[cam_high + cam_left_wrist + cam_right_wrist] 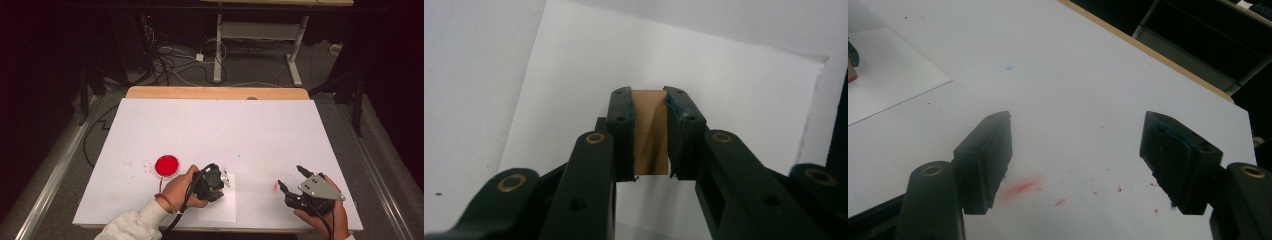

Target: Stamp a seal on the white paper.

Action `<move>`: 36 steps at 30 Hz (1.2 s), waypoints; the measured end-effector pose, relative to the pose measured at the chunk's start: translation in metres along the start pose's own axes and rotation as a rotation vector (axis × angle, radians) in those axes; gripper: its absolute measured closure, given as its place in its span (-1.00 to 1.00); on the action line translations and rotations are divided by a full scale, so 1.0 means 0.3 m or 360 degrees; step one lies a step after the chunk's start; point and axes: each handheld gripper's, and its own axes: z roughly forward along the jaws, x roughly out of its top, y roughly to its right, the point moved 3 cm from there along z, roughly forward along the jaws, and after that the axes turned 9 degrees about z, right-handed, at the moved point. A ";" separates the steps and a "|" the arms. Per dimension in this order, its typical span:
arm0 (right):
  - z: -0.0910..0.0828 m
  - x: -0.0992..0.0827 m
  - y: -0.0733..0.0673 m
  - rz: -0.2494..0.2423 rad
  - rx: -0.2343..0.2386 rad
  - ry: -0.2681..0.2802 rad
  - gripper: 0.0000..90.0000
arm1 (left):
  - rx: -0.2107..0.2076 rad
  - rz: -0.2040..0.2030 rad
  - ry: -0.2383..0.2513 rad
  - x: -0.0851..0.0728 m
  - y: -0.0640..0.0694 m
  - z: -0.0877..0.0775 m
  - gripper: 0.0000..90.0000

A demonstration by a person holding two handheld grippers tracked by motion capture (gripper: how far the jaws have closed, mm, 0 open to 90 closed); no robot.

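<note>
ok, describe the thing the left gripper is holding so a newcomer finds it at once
On the white table, find the paper sheet at the near edge. Above it, the left gripper clamps a small wooden block. Plain tan wood, unlike the round red ink pad to its left.

Matt brown wooden block (650, 132), black plastic left gripper (650, 135), smooth white sheet of paper (734, 95), wood-edged table (215, 93).

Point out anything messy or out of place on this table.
Red smears and specks stain the white table cover: a red smudge by the right gripper, and flecks beside the red ink pad.
</note>
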 end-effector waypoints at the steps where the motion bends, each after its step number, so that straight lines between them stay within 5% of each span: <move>1: 0.000 0.000 -0.001 0.0001 -0.0001 -0.0003 -0.34 | -0.0002 -0.0004 -0.0004 0.001 0.000 0.000 0.64; 11: 0.001 0.000 -0.003 -0.0003 0.0003 -0.0004 -0.34 | 0.0026 0.0032 -0.0058 0.009 0.005 0.001 0.64; 22: -0.003 0.000 -0.002 -0.0004 0.0001 0.0003 -0.34 | -0.0045 -0.0014 0.0036 -0.013 -0.010 0.004 0.64; 36: -0.007 0.000 0.001 0.0004 -0.0007 0.0009 -0.34 | -0.0025 -0.0002 0.0045 -0.016 -0.006 0.006 0.64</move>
